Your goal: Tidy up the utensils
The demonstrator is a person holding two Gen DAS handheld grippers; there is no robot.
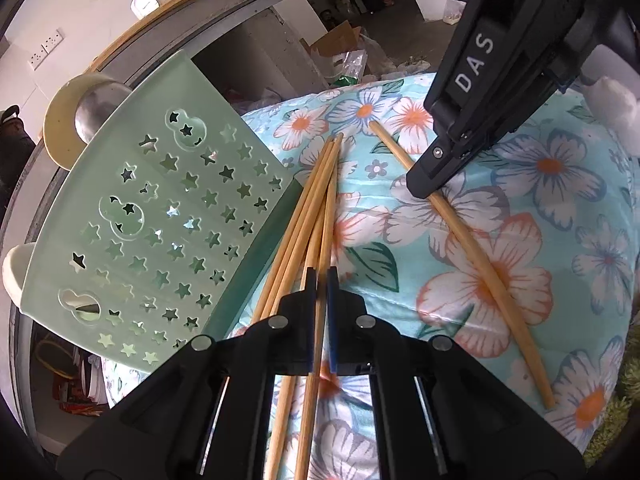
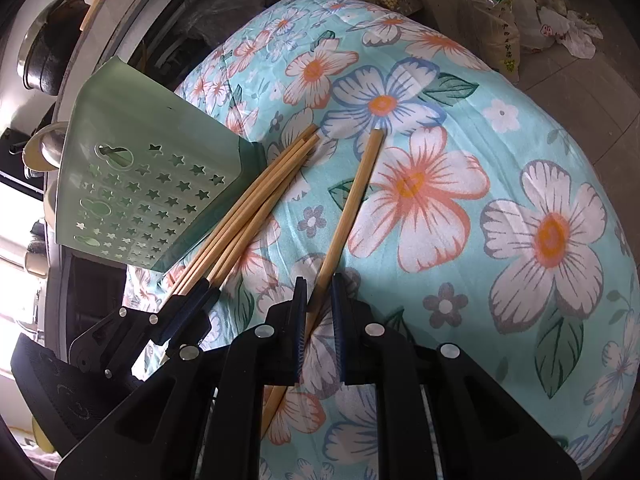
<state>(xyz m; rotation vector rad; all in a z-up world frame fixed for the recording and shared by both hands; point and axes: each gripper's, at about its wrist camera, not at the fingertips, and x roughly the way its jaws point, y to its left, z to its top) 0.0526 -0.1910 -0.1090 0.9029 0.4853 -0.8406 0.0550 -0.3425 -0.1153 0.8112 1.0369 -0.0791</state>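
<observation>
Left tongs [image 1: 321,276] clamped on bundle of chopsticks [image 1: 316,196] w/ tips pointing ahead beside green holder [image 1: 160,216], right tongs [image 2: 320,284] clamped on single chopstick [image 2: 352,200] lying lengthwise ahead on floral cloth [image 2: 500,140], just right of bundle.

A floral turquoise cloth [image 2: 460,128] covers the surface, a white wall [image 1: 80,12] carries a socket [image 1: 46,48], daylight glares at the left, and bags [image 2: 496,12] crowd the grey floor [image 2: 592,92].
</observation>
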